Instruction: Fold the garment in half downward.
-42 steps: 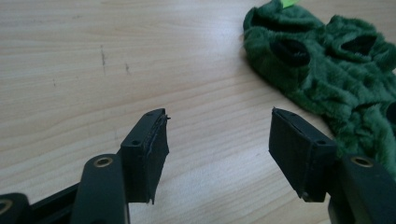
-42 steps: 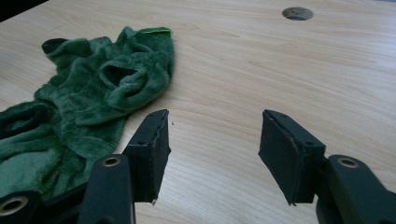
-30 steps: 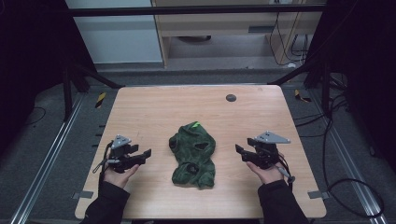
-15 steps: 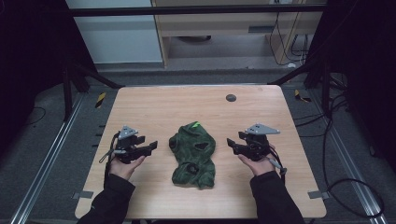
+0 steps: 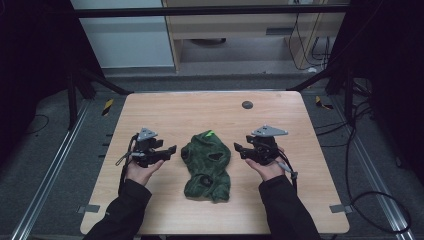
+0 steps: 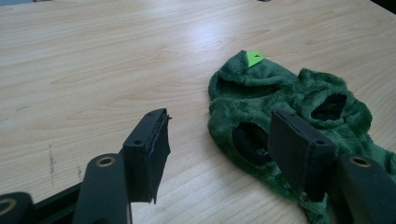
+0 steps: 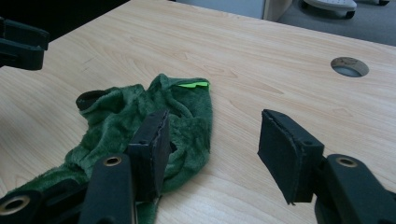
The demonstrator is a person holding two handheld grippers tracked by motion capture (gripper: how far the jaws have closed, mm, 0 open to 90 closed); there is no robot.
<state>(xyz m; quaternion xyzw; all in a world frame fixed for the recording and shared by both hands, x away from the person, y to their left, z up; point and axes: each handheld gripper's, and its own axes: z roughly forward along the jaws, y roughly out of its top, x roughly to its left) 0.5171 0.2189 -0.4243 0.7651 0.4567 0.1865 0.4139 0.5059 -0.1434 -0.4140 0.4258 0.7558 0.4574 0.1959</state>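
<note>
green fleece thing (image 6: 285, 112) ran off the left gripper view's bottom right | its lower end sat behind the right gripper's own jaw | bright green tag (image 5: 209, 133) too tiny to read

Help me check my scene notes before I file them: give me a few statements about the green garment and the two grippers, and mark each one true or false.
1. The green fleece garment lies on the table between the two grippers. True.
2. The left gripper is clamped on the garment. False: its jaws are apart and hold nothing, short of the fabric.
3. The right gripper is open. True.
4. A bright green tag sits at the garment's far end. True.
5. The garment hangs over the table's edge. False: it lies wholly on the tabletop.
6. A round hole in the table is covered by the garment. False: it lies apart, farther back.
</note>
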